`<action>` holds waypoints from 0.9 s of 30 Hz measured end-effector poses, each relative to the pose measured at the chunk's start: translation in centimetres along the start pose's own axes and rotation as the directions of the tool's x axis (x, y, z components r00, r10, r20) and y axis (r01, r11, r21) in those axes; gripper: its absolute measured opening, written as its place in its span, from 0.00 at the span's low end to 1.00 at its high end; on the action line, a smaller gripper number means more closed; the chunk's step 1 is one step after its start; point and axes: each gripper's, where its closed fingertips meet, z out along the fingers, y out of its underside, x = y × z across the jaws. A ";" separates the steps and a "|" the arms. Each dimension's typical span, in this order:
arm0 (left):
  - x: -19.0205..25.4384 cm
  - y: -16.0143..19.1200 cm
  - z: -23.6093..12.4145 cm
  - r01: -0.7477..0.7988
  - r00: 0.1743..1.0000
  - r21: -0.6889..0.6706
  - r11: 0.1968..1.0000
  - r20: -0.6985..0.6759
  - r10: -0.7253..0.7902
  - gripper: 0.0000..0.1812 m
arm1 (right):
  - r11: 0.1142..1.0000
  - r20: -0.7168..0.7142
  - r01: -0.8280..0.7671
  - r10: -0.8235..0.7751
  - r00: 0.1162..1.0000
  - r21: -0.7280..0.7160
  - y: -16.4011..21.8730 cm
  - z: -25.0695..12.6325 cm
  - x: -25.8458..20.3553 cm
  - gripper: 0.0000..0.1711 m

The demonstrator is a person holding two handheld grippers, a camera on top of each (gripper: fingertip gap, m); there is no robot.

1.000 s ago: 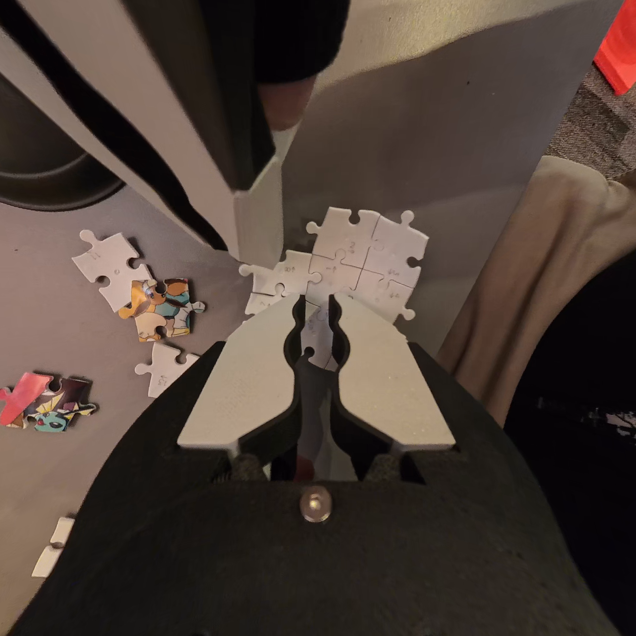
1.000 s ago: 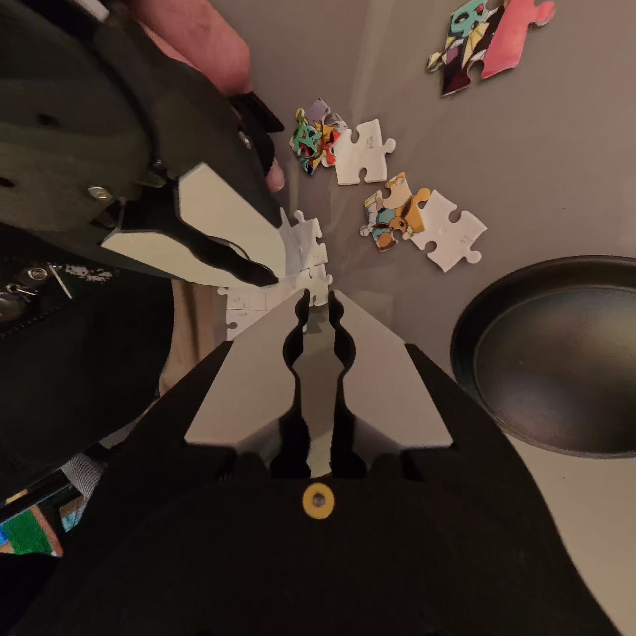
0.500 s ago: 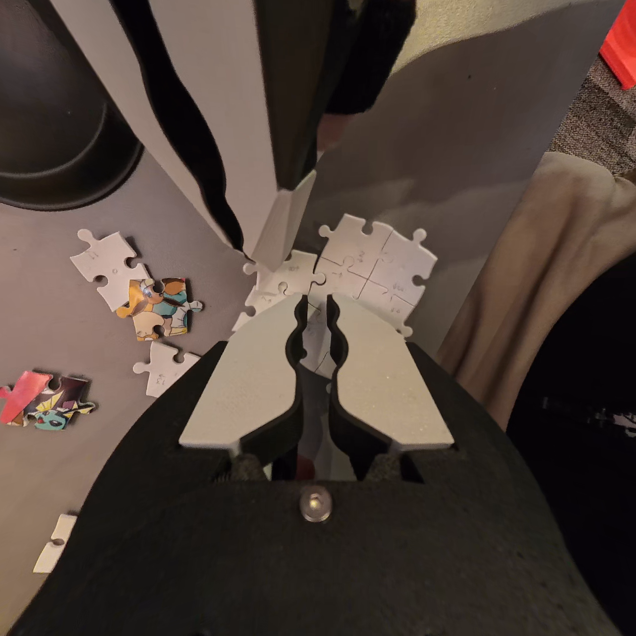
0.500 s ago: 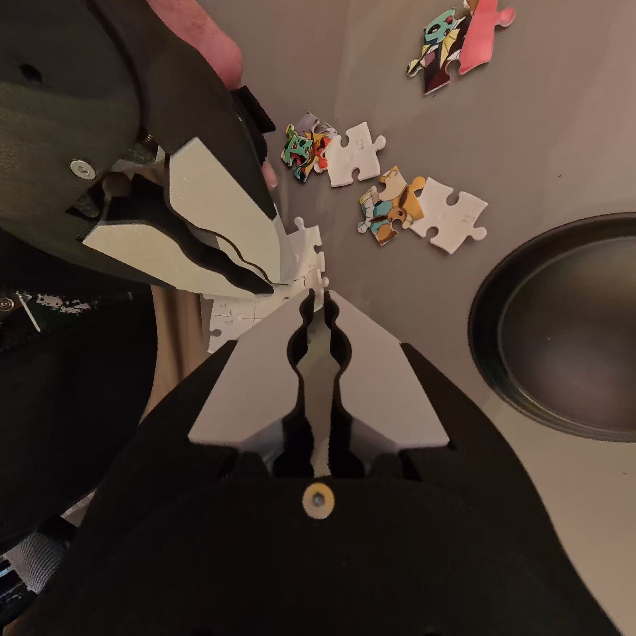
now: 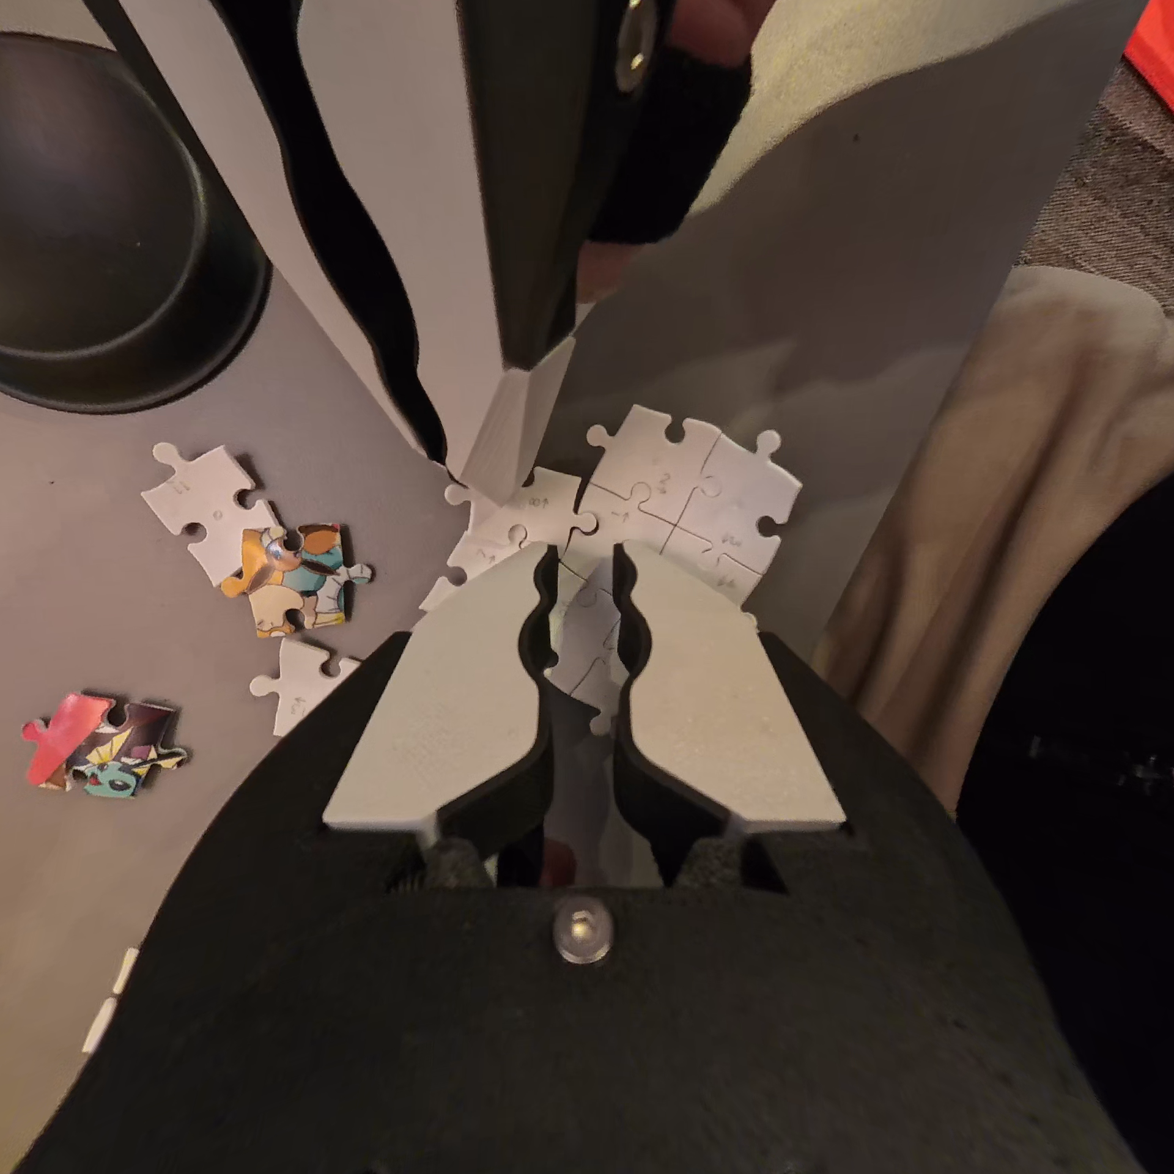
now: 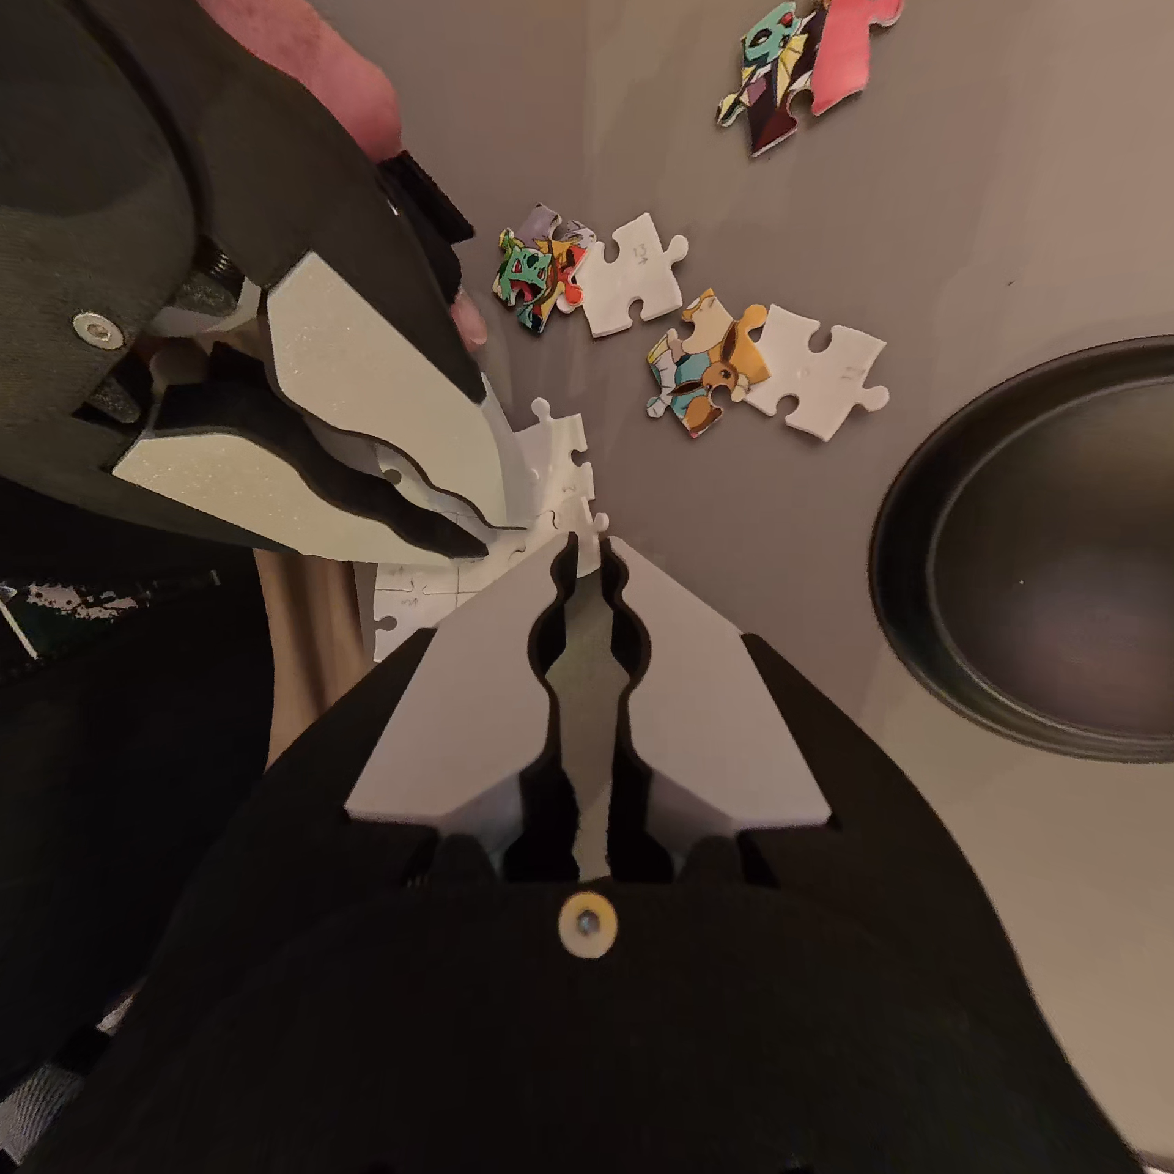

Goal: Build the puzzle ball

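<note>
Mostly grey table (image 5: 127,635), loose puzzle pieces (image 6: 635,273), black bowl (image 6: 1048,559), carpet (image 5: 1105,190)

The right gripper (image 6: 587,546) pinches the edge of the white joined puzzle section (image 6: 559,483) at centre, while the left gripper (image 6: 489,540) clamps the same section from ten o'clock. Loose puzzle pieces (image 6: 819,375) lie on the grey table (image 6: 699,159) towards one o'clock, and a black bowl (image 6: 1042,553) sits at three o'clock.
</note>
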 end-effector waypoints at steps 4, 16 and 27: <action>0.1 -0.1 0.1 -0.014 1.000 -0.012 1.000 -0.007 0.014 0.09 | 1.000 -0.003 -0.008 0.008 1.000 0.008 0.0 -0.1 0.0 0.03; 0.1 0.2 0.2 -0.006 1.000 -0.018 1.000 0.013 0.006 0.08 | 0.994 -0.023 -0.094 0.096 0.995 0.062 0.2 -0.3 -0.3 0.02; 0.2 0.3 0.1 -0.010 0.999 -0.004 1.000 0.038 0.010 0.12 | 0.951 -0.068 -0.165 0.188 0.980 0.260 -0.6 -0.2 -0.3 0.01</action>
